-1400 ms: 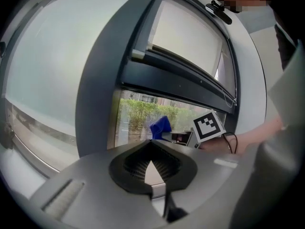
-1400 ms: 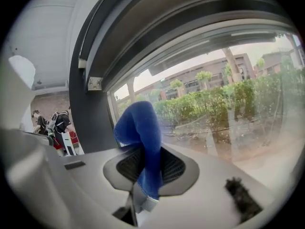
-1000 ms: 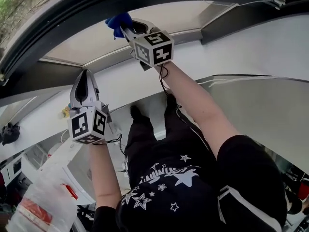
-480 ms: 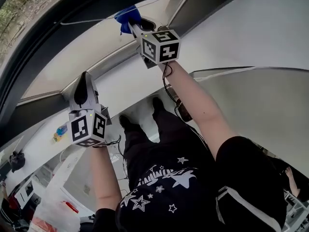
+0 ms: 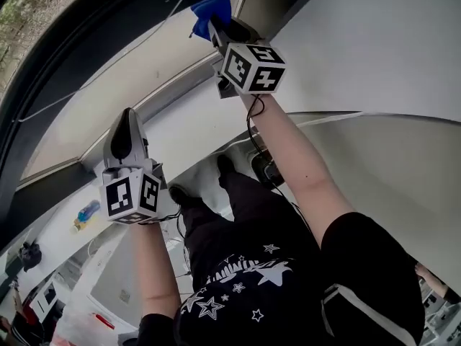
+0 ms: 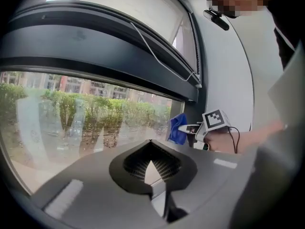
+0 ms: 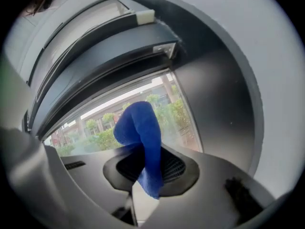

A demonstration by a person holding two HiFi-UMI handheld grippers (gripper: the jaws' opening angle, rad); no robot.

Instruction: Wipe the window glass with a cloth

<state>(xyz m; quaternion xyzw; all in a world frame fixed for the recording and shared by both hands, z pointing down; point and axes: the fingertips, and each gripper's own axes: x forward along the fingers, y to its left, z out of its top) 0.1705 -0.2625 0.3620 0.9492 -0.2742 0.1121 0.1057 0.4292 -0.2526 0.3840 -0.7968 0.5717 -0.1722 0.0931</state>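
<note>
My right gripper (image 5: 216,26) is raised high and shut on a blue cloth (image 5: 209,9). The cloth's bunched end lies against the window glass (image 7: 164,109), close to the dark upright frame (image 7: 209,104) at the pane's right edge. In the right gripper view the cloth (image 7: 142,142) hangs folded between the jaws. My left gripper (image 5: 127,115) is lower and to the left, shut with nothing in it, and points at the glass (image 6: 76,118). From the left gripper view the cloth (image 6: 177,129) and the right gripper (image 6: 193,128) show at the pane's right end.
A dark frame band (image 6: 95,46) with a thin white cord (image 6: 162,51) runs above the glass. A white wall (image 5: 374,42) stands to the right. A small bottle (image 5: 85,215) lies on the ledge at lower left. The person's legs (image 5: 245,215) are below.
The right gripper with the blue cloth has slid rightward along the glass, up to the upright frame. The left gripper has hardly shifted and stays shut.
</note>
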